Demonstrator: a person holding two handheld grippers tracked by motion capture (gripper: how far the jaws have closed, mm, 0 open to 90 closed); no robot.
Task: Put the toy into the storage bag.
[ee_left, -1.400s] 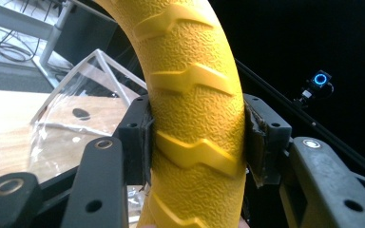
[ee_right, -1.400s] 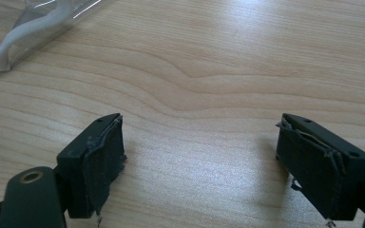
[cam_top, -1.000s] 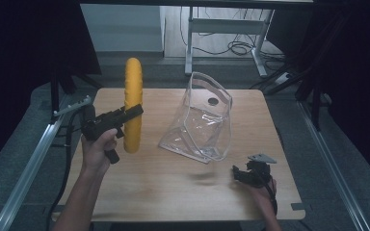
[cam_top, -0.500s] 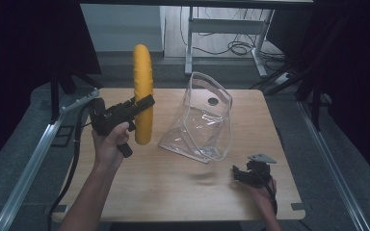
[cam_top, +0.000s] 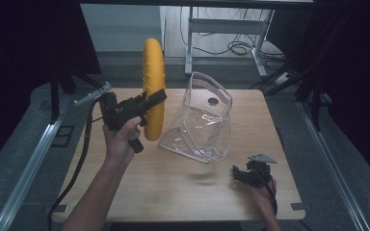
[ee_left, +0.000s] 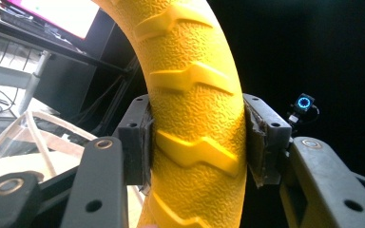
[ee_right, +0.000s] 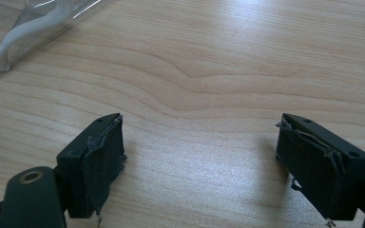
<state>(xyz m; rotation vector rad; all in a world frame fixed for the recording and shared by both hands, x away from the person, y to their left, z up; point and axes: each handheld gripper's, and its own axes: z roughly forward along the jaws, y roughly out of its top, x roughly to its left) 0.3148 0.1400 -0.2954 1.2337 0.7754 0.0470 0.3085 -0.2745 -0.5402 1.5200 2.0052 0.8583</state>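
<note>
Two pads (ee_left: 138,142) clamp the yellow ring (ee_left: 195,128) squarely between them.

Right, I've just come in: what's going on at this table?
A person works at a wooden table with a claw in each hand. The left claw is shut on a yellow ring with a ridged, textured surface, held upright above the table beside a clear plastic pouch that stands open. The right claw is open and holds nothing, low over the table near its front right corner.
</note>
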